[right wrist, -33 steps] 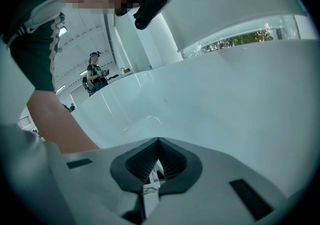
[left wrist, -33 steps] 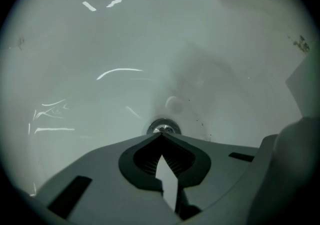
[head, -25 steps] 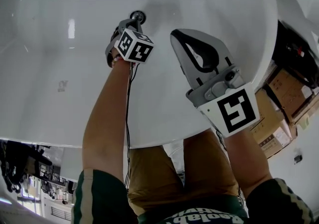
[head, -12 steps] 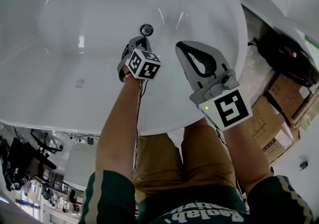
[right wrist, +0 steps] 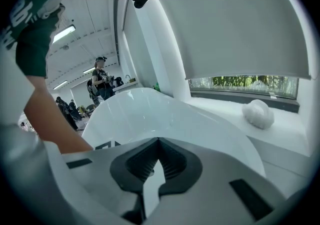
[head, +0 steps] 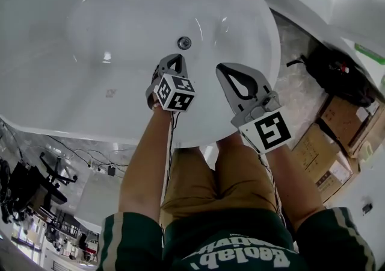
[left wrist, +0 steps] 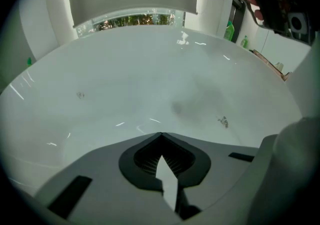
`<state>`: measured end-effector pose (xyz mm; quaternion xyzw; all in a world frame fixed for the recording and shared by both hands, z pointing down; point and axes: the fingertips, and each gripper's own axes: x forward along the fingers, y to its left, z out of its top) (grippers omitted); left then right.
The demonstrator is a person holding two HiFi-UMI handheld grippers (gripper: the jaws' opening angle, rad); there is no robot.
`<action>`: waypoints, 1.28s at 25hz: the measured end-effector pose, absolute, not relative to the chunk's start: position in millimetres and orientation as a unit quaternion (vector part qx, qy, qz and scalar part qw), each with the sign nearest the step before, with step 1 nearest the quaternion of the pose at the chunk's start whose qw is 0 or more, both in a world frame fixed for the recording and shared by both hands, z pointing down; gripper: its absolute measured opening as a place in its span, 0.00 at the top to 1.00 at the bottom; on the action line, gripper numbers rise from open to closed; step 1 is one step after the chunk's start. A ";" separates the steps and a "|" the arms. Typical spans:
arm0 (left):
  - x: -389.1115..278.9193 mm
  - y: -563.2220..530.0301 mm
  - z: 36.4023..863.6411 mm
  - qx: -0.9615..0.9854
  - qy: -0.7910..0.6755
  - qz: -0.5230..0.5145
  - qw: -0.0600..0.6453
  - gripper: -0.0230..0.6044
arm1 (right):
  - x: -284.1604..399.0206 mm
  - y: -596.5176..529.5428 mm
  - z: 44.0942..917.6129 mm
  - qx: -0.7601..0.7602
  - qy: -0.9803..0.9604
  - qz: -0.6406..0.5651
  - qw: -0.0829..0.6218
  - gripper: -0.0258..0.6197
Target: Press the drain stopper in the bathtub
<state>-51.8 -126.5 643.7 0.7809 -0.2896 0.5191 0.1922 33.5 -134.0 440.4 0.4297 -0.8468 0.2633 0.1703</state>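
Head view: one bathtub (head: 72,83), with one drain stopper (head: 184,42) on its floor. Of the two grippers, the left gripper (head: 173,59) hovers near the stopper but apart from it, and the right gripper (head: 224,68) hangs beside the left.

Left gripper view: jaws shut tip to tip, holding nothing. The stopper is out of frame; the dark smudge ahead is possibly a shadow.

Right gripper view: jaws together, also empty.

Best to set the closed left tips squarely on the stopper's centre and push straight down.

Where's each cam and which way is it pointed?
Head view: on the person's head, facing down into the bathtub; both arms, left gripper, right gripper show.
Left gripper view: behind its shut jaws, facing the bathtub's inside.
Right gripper view: behind its shut jaws, facing over the bathtub rim toward a window; an arm shows.
Shared: both gripper views show that window.
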 end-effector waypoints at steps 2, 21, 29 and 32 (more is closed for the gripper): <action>-45.5 -124.4 621.2 0.787 -0.298 0.506 0.190 0.95 | 37.2 -133.0 428.9 0.427 -0.852 0.251 0.170 0.94; -46.5 -131.9 369.3 0.840 -0.379 0.368 0.122 0.95 | 47.3 -91.3 283.4 0.430 -0.873 0.180 0.142 0.94; -66.6 -117.3 244.8 0.857 -0.417 0.290 0.085 0.95 | 19.9 -87.5 196.7 0.424 -0.890 0.124 0.117 0.94; -77.4 -114.6 204.6 0.861 -0.430 0.268 0.049 0.95 | 7.2 -85.8 171.5 0.420 -0.894 0.111 0.108 0.94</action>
